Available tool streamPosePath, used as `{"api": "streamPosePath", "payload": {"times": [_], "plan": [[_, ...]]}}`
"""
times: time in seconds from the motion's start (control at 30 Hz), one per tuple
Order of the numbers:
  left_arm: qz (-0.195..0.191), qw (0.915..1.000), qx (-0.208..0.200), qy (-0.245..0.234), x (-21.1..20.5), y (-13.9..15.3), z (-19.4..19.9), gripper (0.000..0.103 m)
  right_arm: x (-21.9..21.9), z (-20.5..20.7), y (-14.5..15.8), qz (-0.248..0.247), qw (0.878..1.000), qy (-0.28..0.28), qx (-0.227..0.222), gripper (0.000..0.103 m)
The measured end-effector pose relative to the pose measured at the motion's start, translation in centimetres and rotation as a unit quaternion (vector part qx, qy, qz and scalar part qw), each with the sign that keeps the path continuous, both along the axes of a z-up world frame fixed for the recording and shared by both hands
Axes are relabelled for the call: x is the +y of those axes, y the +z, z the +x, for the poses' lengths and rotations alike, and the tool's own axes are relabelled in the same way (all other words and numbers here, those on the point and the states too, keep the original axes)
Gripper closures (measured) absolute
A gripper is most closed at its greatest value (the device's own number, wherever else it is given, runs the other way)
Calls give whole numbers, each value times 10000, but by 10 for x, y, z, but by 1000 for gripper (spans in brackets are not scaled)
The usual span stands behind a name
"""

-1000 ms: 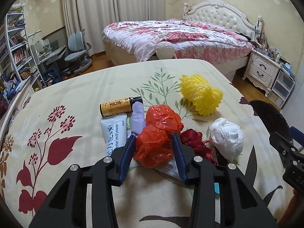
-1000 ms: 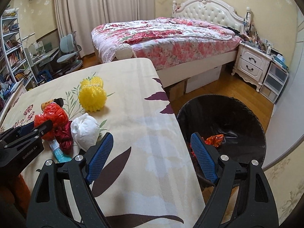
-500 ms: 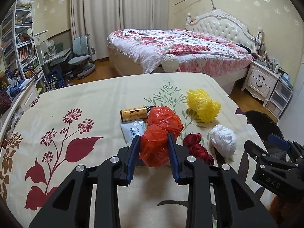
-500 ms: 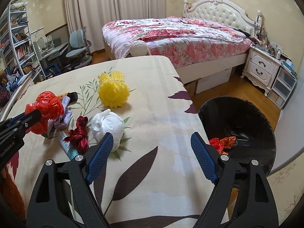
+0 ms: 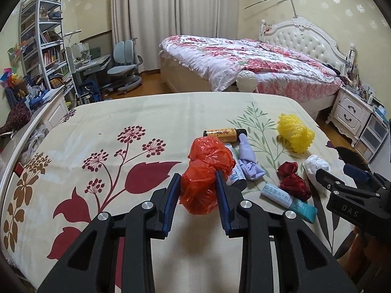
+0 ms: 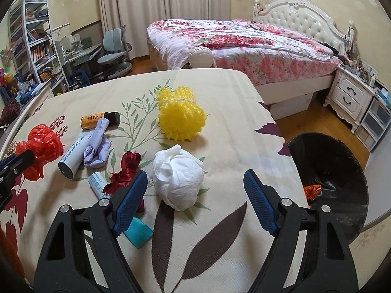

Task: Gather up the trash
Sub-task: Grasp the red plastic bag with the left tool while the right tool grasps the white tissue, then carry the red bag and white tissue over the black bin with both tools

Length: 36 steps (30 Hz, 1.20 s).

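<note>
My left gripper [image 5: 198, 183] is shut on a crumpled orange-red plastic bag [image 5: 199, 190], held over the flowered tablecloth [image 5: 122, 122] left of the trash pile. In the right wrist view that bag [image 6: 45, 144] sits at the far left. My right gripper [image 6: 195, 175] hangs over the table's right side, its jaws wide but closing. A white paper wad [image 6: 178, 178] lies just ahead, between the fingertips, and the pads do not touch it. A black-lined trash bin [image 6: 342, 166] stands on the floor to the right with orange scraps [image 6: 311, 190] inside.
Also on the table are a yellow mesh ball [image 6: 180, 117], a dark red ribbon bundle [image 6: 125, 171], a teal-ended tube [image 6: 97, 185], a white tube [image 6: 73, 156], a lilac crumpled piece [image 6: 97, 144] and an amber bottle [image 6: 97, 119]. A bed [image 6: 244, 39] stands behind.
The left gripper closed on the orange-red bag and drew it left and back from the pile. The right gripper swung left from over the bin to the white wad.
</note>
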<state>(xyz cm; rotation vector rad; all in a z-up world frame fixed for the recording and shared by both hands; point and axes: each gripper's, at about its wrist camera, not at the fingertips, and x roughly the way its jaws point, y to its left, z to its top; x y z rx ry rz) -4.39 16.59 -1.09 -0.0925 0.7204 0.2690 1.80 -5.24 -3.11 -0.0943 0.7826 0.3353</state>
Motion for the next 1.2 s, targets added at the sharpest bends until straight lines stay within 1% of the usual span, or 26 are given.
{"api": "streamPosePath", "payload": {"times": [0.03, 0.1, 0.13, 0.17, 0.2, 0.23, 0.27, 0.3, 0.57, 0.8, 0.97, 1.2], "plan": [[-9, 10000, 8, 24, 2, -1, 0, 72, 2, 1, -1, -11, 10000, 16, 23, 29], [-23, 10000, 19, 61, 6, -3, -1, 72, 5, 4, -4, -36, 10000, 42, 68, 31], [-26, 10000, 23, 75, 7, -4, -1, 72, 7, 5, -6, -62, 9999, 54, 99, 34], [-33, 10000, 26, 79, 8, -4, -2, 72, 8, 6, -8, -76, 9998, 76, 143, 42], [-37, 10000, 28, 84, 9, -5, -2, 72, 9, 6, -10, -53, 9997, 120, 201, 46], [-43, 9999, 25, 88, 10, -5, -2, 72, 10, 6, -11, -41, 9996, 138, 228, 52], [-49, 9999, 20, 90, 10, -5, -2, 72, 10, 6, -11, -64, 9996, 146, 241, 61], [-48, 9999, 21, 87, 10, -5, -2, 72, 11, 6, -12, -98, 9995, 159, 247, 65], [-80, 9999, -9, 80, 9, -4, -4, 72, 2, 1, -9, -40, 9997, 74, 216, 67], [-81, 9999, -84, 25, 1, 2, -6, 72, -13, -3, -4, 23, 9998, -50, 165, 67], [-78, 9998, -173, -79, -11, 9, -6, 72, -26, -6, -1, 42, 9998, -184, 91, 67], [-66, 9990, -281, -347, -36, 17, 1, 72, -51, -7, 8, 73, 9991, -426, -30, 67]]}}
